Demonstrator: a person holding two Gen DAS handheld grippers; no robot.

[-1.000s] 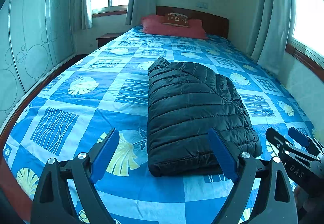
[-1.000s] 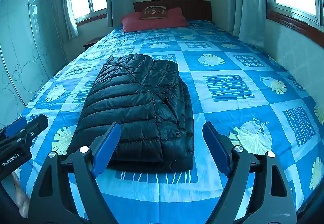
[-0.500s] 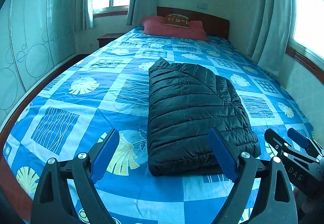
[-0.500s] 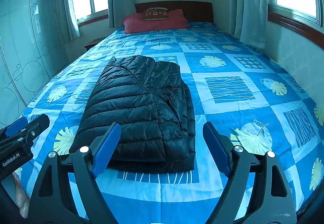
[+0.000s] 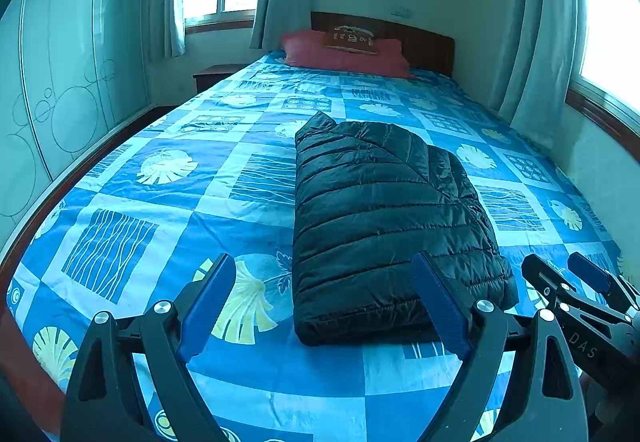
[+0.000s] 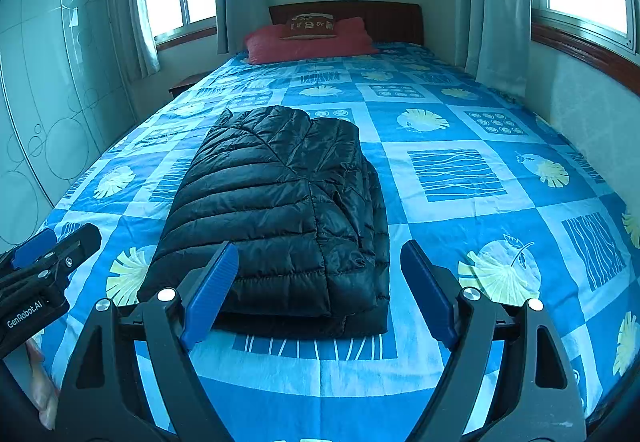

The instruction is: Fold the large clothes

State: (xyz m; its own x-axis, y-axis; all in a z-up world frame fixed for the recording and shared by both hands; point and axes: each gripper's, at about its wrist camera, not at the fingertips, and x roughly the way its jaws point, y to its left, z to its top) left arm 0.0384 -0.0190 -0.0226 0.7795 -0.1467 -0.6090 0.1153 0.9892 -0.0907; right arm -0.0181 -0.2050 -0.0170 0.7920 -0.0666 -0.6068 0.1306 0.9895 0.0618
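Jacket [image 5: 384,218] is lying folded on the bed [image 5: 168,210] ahead of the left gripper [image 5: 324,306] and right gripper [image 6: 316,290], both hovering released, gripping nothing.

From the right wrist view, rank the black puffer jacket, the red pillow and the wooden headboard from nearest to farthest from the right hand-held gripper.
1. Black puffer jacket: folded on the bed, just ahead of the right hand-held gripper, slightly left.
2. Red pillow: at the bed's far end.
3. Wooden headboard: behind the pillow, against the wall.

Folded black jacket [image 6: 276,210] on bed [image 6: 460,170]; right hand-held gripper [image 6: 316,274] wide apart, empty.
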